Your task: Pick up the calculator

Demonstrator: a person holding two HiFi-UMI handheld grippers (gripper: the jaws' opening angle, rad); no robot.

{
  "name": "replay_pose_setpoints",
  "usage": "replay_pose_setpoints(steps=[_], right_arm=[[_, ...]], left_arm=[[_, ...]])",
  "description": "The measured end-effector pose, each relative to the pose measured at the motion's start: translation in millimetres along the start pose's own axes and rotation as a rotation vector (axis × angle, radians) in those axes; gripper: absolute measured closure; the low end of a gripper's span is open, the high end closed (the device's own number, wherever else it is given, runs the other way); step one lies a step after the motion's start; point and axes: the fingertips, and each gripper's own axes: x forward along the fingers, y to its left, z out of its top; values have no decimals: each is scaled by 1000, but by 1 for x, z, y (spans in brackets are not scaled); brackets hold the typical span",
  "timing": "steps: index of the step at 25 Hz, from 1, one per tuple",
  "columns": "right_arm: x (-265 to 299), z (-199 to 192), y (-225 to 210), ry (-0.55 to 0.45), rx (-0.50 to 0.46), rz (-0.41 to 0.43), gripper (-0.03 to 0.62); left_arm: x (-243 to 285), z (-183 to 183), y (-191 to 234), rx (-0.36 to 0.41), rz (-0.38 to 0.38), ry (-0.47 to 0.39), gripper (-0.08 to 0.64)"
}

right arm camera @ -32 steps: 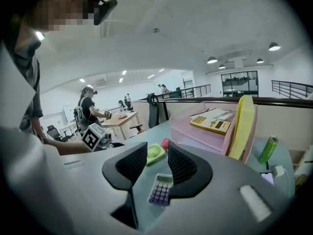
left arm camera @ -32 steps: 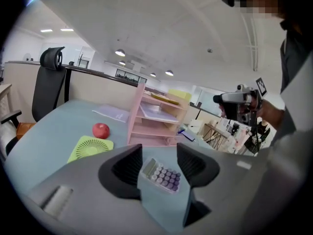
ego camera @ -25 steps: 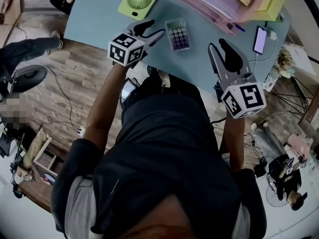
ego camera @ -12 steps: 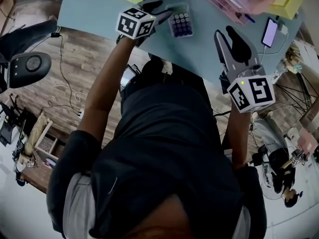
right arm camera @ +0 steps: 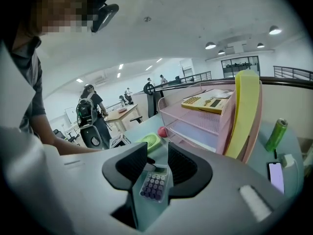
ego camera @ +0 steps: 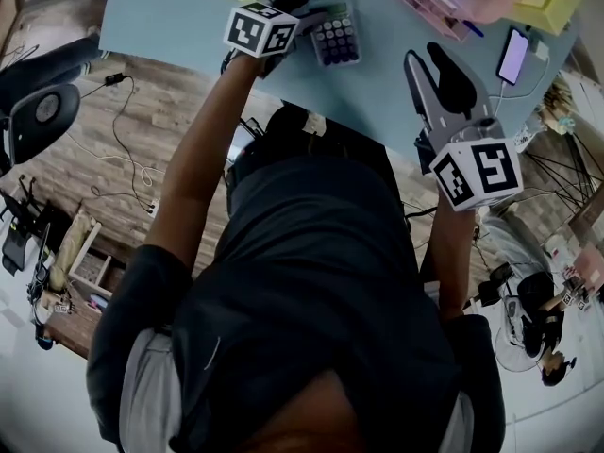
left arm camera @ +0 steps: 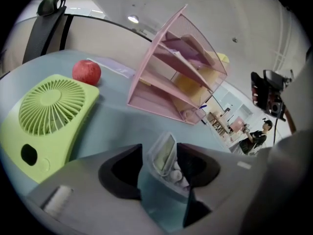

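Note:
A small calculator [ego camera: 338, 41] with purple keys lies flat on the blue-grey table [ego camera: 170, 17]. My left gripper [ego camera: 307, 17] has come in from its left, low over the table. In the left gripper view the calculator [left arm camera: 165, 158] stands between the spread jaws of the left gripper [left arm camera: 160, 153], nearer the right jaw, and the pads do not clamp it. My right gripper [ego camera: 423, 55] hovers open over the table's near right part, holding nothing. In the right gripper view, the right gripper [right arm camera: 157, 151] frames the distant calculator [right arm camera: 155, 185] between its jaws.
A green desk fan [left arm camera: 46, 111] lies left of the calculator, with a red apple [left arm camera: 86, 72] behind it. A pink wire tray [left arm camera: 171, 77] stands at the back. A phone [ego camera: 515, 55] on a cable and a green bottle [right arm camera: 276, 135] are at the right.
My left gripper has moved forward and down to the calculator, so its jaws now straddle it. The right gripper has sunk only a little.

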Motion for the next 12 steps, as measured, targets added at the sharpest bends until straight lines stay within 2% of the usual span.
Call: replay_pose_setpoints(steps=[4, 7, 12], right_arm=[[0, -2, -3, 7, 2, -1, 477], [-1, -3, -7, 8, 3, 0, 477], [-1, -3, -6, -10, 5, 3, 477]], left_arm=[[11, -5, 1, -16, 0, 26, 288], [17, -7, 4, -24, 17, 35, 336], [13, -8, 6, -55, 10, 32, 351]])
